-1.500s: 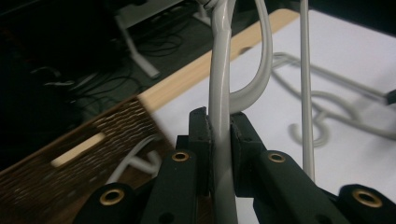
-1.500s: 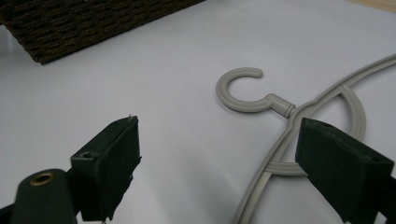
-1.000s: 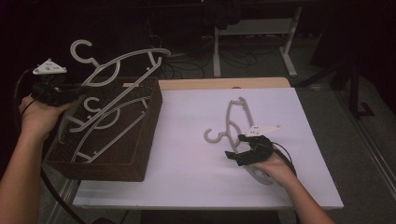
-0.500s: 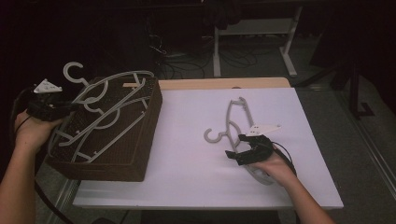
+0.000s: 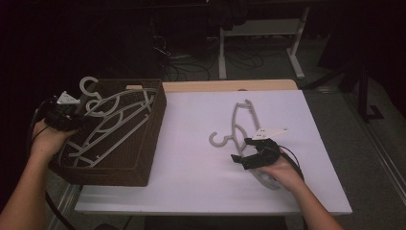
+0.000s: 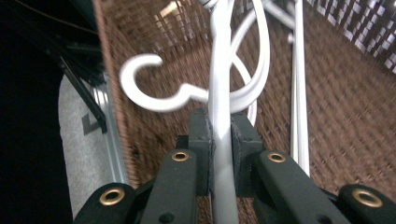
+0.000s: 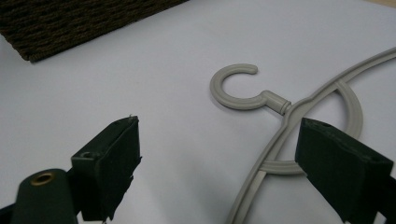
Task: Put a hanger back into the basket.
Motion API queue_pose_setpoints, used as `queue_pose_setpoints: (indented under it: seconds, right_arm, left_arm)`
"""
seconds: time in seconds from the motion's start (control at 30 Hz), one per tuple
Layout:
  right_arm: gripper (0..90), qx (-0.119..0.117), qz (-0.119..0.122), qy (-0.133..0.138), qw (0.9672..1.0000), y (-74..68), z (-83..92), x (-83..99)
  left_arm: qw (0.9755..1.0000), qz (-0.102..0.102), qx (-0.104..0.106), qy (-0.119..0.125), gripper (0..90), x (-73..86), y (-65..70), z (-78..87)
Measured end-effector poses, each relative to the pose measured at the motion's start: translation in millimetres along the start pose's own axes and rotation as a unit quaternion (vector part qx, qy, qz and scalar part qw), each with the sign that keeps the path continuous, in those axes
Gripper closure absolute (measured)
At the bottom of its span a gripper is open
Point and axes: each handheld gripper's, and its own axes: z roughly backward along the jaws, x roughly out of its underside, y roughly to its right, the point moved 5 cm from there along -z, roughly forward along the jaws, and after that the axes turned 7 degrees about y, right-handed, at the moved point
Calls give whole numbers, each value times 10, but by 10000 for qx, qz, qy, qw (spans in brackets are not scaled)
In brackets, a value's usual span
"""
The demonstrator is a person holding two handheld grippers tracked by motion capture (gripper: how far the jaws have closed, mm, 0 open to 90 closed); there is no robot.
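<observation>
The right claw [image 7: 219, 172] rests low on the white-topped bench [image 5: 191, 158] with its two black jaws spread wide apart and nothing between them. In the right gripper view, the grey plastic clothes hanger [image 7: 285, 112] lies just ahead and to the side: its arm passes right by the pad on that view's right, while the open C of its hook [image 7: 236, 86] sits forward of the gap, between the jaws' lines but beyond their tips. From the high view the hanger [image 5: 239, 127] lies flat on the bench, its long axis running away from the person toward the far edge, hook pointing toward the basket side, and the right hand [image 5: 282, 170] sits at its near end. So this hanger is clearly the right claw's to take; the jaws would need to shift a little toward the neck, where hook meets arms, and close across the thin bar. The left claw [image 6: 219, 140] is well apart at the other end of the bench, clamped on the neck of a white plastic hanger [image 6: 219, 84], whose hook [image 6: 154, 88] curls out to the side. That hanger [image 5: 115, 120] lies in the dark brown woven basket [image 5: 143, 158], over other white hangers there, its hook end poking past the basket's far left rim by the left hand [image 5: 50, 139].
</observation>
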Motion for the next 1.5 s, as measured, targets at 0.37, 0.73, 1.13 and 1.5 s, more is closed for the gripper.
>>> queue_pose_setpoints:
  seconds: [0.37,0.73,1.13,1.5]
  right_arm:
    - [134,7,-9,4,10000,8,0,-1]
    - [135,10,-4,44,10000,13,18,-19]
    - [135,135,21,60,9999,75,126,-70]
    - [223,437,-43,-79,9990,229,290,-78]
  left_arm:
    - [9989,111,40,-460,792,218,103,-266]
    - [9943,672,537,627,328,-174,234,-13]
    - [9728,709,1553,1565,91,-901,1111,209]
    - [9555,581,2254,1811,0,-1183,2037,106]
